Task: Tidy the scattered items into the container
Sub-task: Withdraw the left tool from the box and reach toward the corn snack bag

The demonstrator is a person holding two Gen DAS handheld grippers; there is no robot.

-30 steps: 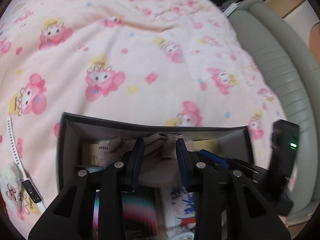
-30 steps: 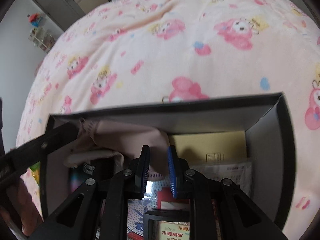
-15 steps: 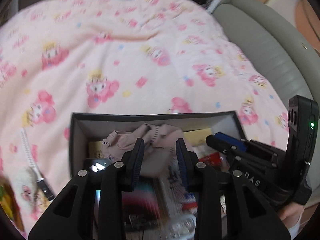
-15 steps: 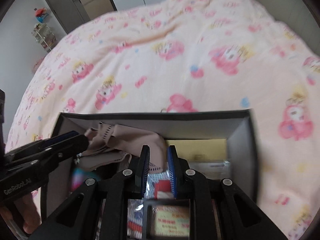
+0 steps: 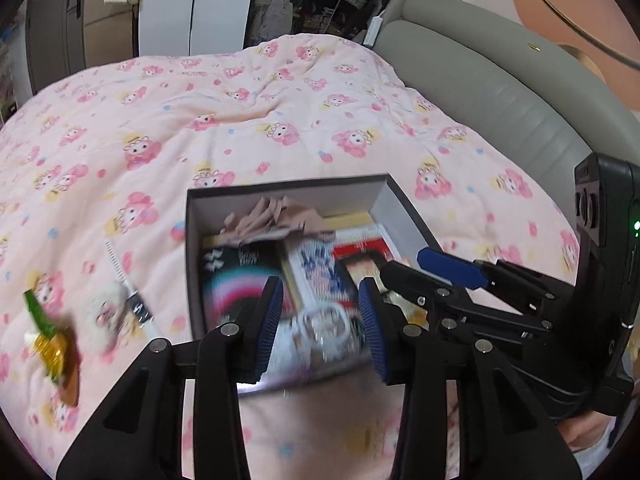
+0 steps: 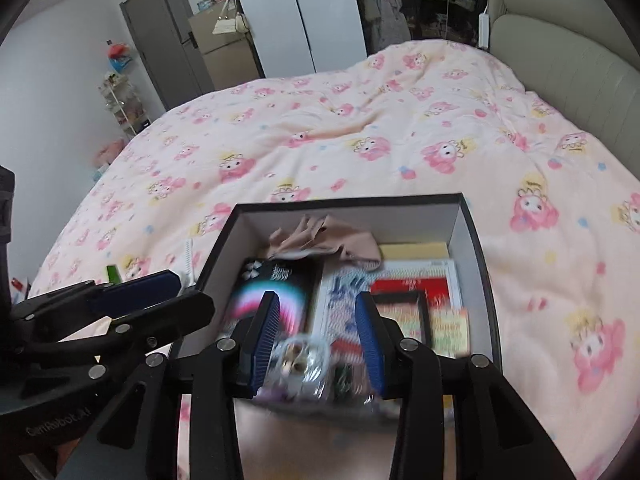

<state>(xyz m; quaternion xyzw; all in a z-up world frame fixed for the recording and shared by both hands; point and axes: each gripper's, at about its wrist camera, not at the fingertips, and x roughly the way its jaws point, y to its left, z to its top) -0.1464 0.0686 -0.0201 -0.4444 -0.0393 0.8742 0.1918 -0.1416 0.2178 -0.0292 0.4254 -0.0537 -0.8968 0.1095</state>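
Note:
A dark open box (image 5: 280, 191) (image 6: 476, 248) sits on the pink bed cover. It holds a beige cloth (image 5: 276, 220) (image 6: 324, 240), a black packet (image 5: 236, 276), printed packets and a clear wrapped item (image 5: 324, 324). My left gripper (image 5: 320, 328) is open and empty, raised above the box's near edge. My right gripper (image 6: 316, 340) is open and empty, also above the near edge. On the cover left of the box lie a white watch (image 5: 124, 280), a white plush piece (image 5: 104, 316) and a green-yellow wrapped item (image 5: 48, 340).
A grey padded headboard (image 5: 500, 88) (image 6: 568, 60) borders the bed on the right. Wardrobes and a door (image 6: 168, 40) stand beyond the far end of the bed. The pink cartoon cover (image 6: 360, 140) stretches far behind the box.
Both grippers have pulled up and back out of the box. The right jaws, narrow before, have opened wide. The beige cloth stays in the box.

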